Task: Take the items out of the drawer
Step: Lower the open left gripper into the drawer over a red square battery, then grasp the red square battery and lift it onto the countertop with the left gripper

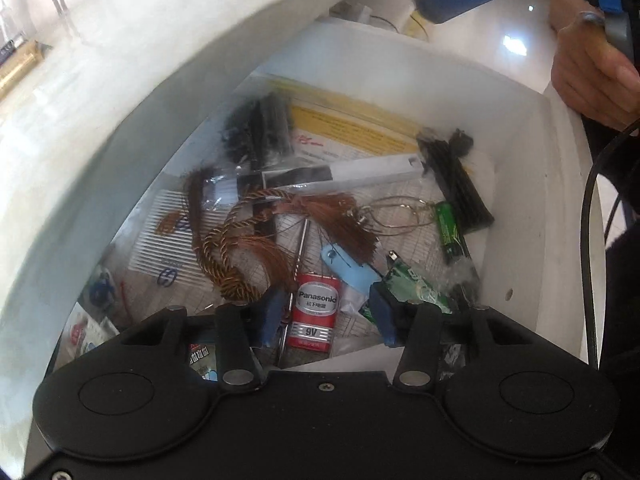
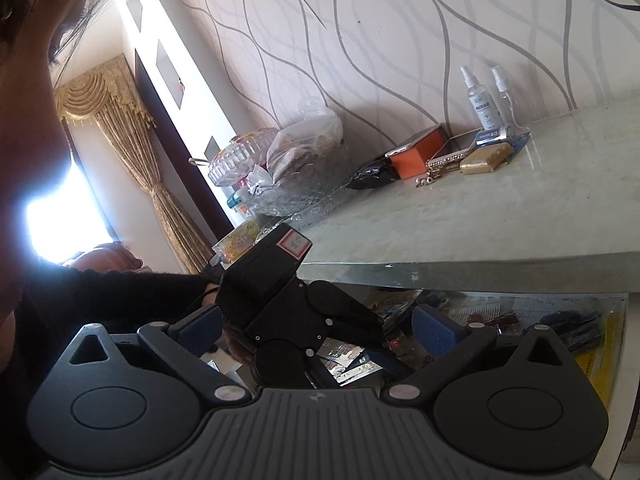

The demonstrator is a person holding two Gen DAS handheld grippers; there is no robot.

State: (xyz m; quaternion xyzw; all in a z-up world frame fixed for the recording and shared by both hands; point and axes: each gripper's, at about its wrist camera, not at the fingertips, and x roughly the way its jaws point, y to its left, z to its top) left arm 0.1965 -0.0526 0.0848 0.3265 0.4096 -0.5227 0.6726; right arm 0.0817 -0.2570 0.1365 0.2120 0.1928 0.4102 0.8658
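Note:
The white drawer stands open, full of small items. My left gripper reaches down into it, open, its blue pads either side of a red 9V battery without touching it. Around the battery lie a brown tasselled cord, a light blue tag, a green circuit board and a green AA battery. My right gripper hangs open and empty in front of the drawer; the left gripper's black body shows between its fingers.
The marble countertop overhangs the drawer and carries glass bowls, an orange box and two spray bottles. A hand holds the right gripper at the drawer's right side, with a black cable hanging beside it.

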